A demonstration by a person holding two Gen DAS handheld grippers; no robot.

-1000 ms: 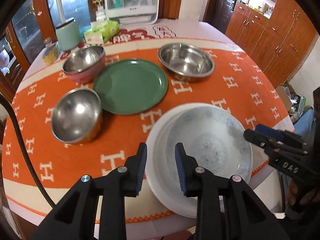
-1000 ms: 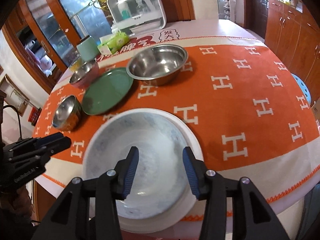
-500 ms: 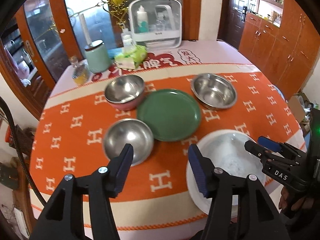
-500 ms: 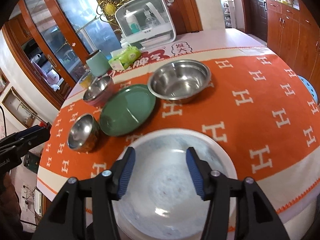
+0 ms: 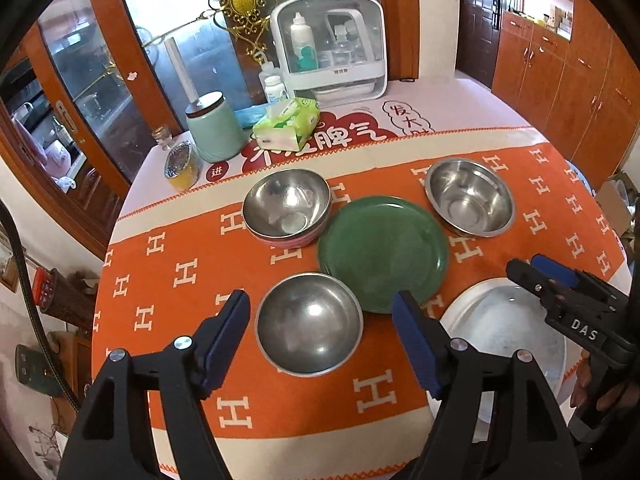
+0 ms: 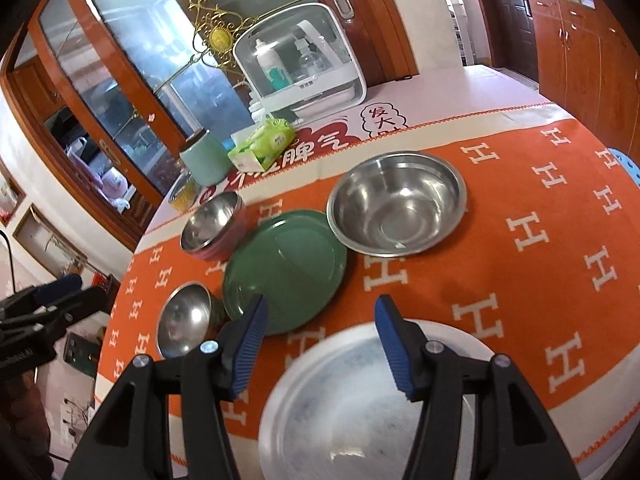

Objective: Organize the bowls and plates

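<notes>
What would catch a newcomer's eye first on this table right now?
The orange cloth patterned with white H letters covers the table. At its centre lies a green plate, with three steel bowls around it: one behind to the left, one behind to the right, one in front. A big white plate sits at the near edge.

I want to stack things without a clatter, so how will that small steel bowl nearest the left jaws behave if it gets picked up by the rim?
The small steel bowl looks thin-walled, so probably light. Its polished rim may slip between the pads. Its rounded underside suggests it could rock or tip if nudged against the green plate.
</notes>
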